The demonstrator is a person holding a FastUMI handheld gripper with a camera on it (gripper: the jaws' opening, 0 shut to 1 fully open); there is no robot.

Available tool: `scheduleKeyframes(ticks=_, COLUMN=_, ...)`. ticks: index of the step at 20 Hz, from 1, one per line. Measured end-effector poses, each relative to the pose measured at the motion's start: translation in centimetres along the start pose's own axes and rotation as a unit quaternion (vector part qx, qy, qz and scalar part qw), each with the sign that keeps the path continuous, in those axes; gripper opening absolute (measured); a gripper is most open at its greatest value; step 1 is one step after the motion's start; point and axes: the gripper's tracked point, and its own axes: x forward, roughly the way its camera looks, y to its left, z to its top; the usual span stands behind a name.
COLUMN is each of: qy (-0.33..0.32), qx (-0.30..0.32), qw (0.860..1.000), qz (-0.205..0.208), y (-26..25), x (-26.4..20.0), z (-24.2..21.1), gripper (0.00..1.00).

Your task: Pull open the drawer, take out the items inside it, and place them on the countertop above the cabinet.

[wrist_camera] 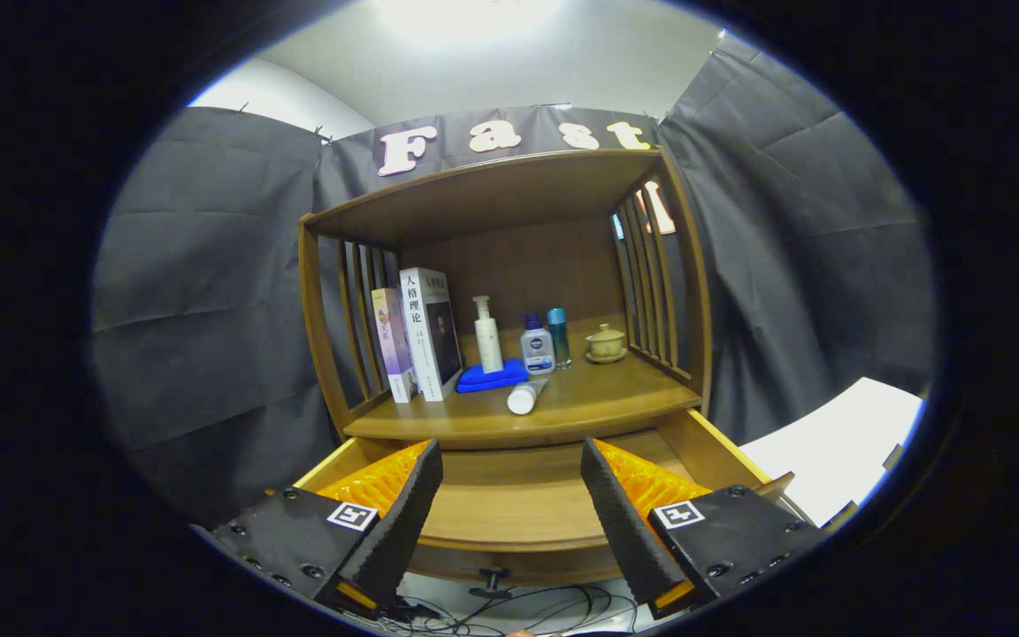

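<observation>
Gripper [509,460] is held above the pulled-out wooden drawer [518,495], fingers spread wide apart, nothing clamped between them. Bare drawer floor is seen in the gap between the fingers; the drawer's front panel with a small dark knob [492,579] is seen below them. Whether anything lies in the drawer corners under the fingers cannot be told.

Brown wooden cabinet with slatted sides [509,265] is seen beyond the fingers. On its countertop [598,398]:
- white cylindrical tube [526,395] lying on its side near the front edge, about mid-width
- folded blue cloth [492,377] just behind the tube, with a white pump bottle [487,336] standing at its rear edge
- squat clear bottle with a blue cap [537,346] just right of the pump bottle
- slim teal bottle [559,337] beside that one
- small yellowish lidded cup on a saucer [606,343] toward the right rear corner
- two upright books against the left slats: a white hardback [428,332] and a pale purple one [392,341] on its left

Dark cables [518,606] lie on the floor below the drawer front.
</observation>
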Motion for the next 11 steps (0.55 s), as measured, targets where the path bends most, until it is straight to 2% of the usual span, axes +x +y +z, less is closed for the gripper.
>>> scheduleKeyframes(ticks=8, qy=0.001, qx=0.001, qw=0.999, qz=-0.054, y=-2.5, x=-3.3, z=-4.1, gripper=0.98)
scheduleKeyframes(ticks=11, qy=-0.002, qx=0.005, qw=0.999, qz=-0.046, y=-1.7, x=-3.5, z=-5.4, gripper=0.98)
